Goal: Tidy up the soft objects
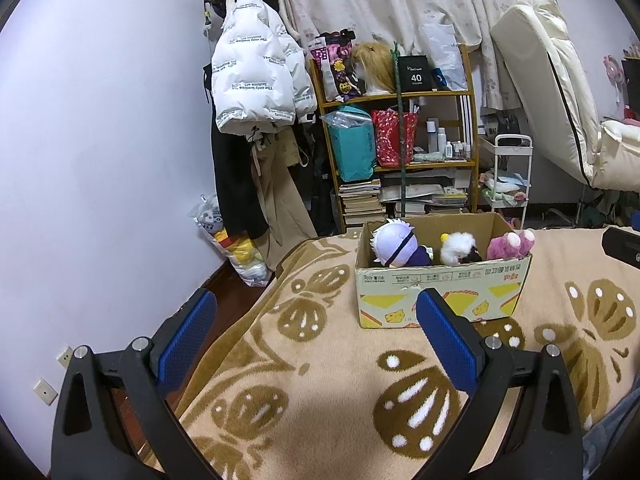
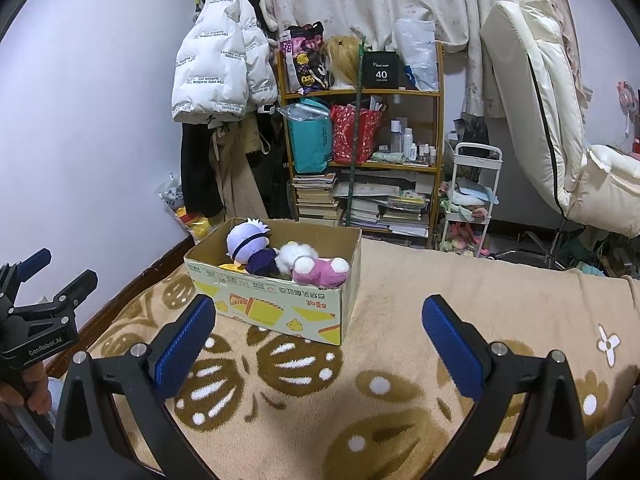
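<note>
An open cardboard box stands on a beige blanket with brown flower shapes. Inside it lie a white-haired doll in purple, a fluffy white toy and a pink plush. My left gripper is open and empty, a short way in front of the box and left of it. My right gripper is also open and empty, just before the box's near right corner. The left gripper, held by a hand, shows at the left edge of the right wrist view.
The blanket covers a bed that ends at the left beside a white wall. Behind the box stand a wooden shelf with bags and books, hanging coats, a white cart and a tilted mattress.
</note>
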### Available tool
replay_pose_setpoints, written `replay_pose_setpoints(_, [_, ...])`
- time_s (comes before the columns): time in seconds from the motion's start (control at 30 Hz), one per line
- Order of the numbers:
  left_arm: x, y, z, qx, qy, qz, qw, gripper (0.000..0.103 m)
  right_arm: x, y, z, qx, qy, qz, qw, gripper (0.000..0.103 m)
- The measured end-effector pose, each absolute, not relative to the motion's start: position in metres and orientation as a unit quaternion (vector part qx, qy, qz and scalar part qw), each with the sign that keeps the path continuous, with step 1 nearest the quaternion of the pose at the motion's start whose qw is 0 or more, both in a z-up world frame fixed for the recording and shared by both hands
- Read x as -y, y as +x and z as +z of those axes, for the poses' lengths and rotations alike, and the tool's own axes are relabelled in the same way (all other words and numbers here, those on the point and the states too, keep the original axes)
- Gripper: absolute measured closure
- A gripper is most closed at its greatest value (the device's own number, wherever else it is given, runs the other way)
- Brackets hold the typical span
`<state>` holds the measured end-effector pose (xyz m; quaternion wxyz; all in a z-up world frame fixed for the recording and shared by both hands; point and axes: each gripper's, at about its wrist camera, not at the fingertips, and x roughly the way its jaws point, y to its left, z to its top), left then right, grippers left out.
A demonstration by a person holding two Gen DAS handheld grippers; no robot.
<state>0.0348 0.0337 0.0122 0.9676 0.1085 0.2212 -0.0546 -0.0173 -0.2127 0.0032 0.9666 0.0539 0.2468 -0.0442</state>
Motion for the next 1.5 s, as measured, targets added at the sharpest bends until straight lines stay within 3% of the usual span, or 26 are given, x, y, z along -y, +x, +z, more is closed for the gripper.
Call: replay_pose_setpoints(1.5, [-0.033,0.038,0.01,-0.241,0.125,-0.063,0.96,0.004,0.213,-0.026,-0.018,-0.267,0.053,-0.036,0.962,0.0])
